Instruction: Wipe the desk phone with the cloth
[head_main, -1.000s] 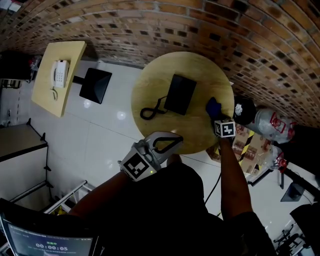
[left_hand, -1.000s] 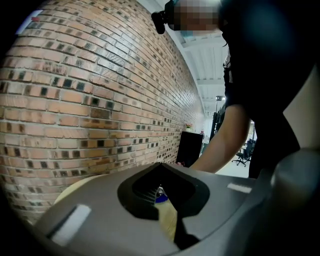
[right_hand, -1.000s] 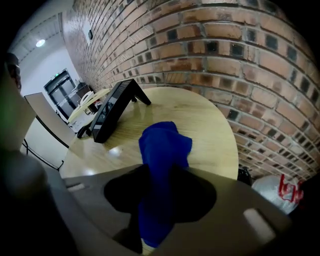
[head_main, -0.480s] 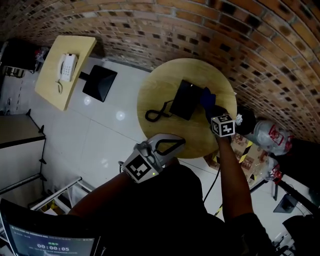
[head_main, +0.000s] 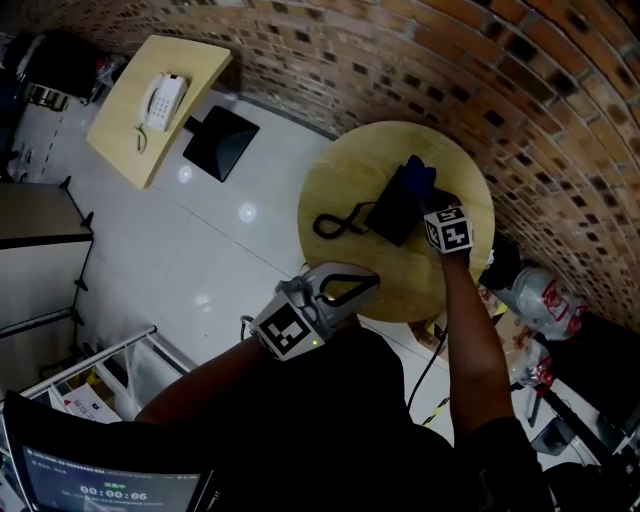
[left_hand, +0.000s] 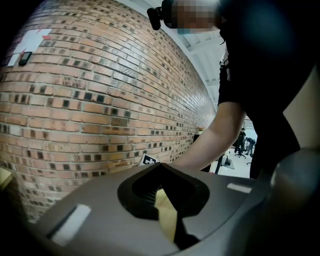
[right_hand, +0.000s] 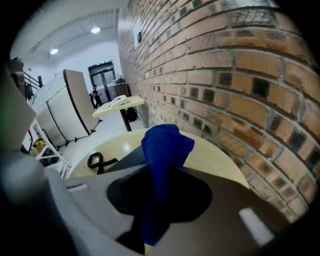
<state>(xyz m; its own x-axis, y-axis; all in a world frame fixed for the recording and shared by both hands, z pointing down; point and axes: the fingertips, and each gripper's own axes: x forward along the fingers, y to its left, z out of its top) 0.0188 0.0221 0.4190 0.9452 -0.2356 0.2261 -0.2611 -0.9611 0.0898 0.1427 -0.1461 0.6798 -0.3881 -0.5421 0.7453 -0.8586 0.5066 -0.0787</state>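
Observation:
A black desk phone (head_main: 393, 210) lies on the round wooden table (head_main: 345, 185), its coiled cord (head_main: 335, 222) trailing to the left. My right gripper (head_main: 427, 196) is shut on a blue cloth (head_main: 418, 174), which rests over the phone's far right end. In the right gripper view the blue cloth (right_hand: 164, 150) stands up out of the right gripper (right_hand: 161, 172), with the phone (right_hand: 127, 157) and cord (right_hand: 98, 161) behind it. My left gripper (head_main: 362, 285) hangs shut and empty by the table's near edge. The left gripper (left_hand: 159, 169) faces the brick wall.
A brick wall (head_main: 520, 90) runs close behind the table. Another table (head_main: 125, 125) with a white phone (head_main: 160, 100) stands far left, a black square base (head_main: 220, 142) beside it. Boxes and plastic bags (head_main: 545, 300) lie on the floor at the right. A metal rack (head_main: 100, 375) is lower left.
My right gripper has carried the blue cloth from the table's right edge leftward onto the phone. The left gripper has kept its place. The head view has shifted.

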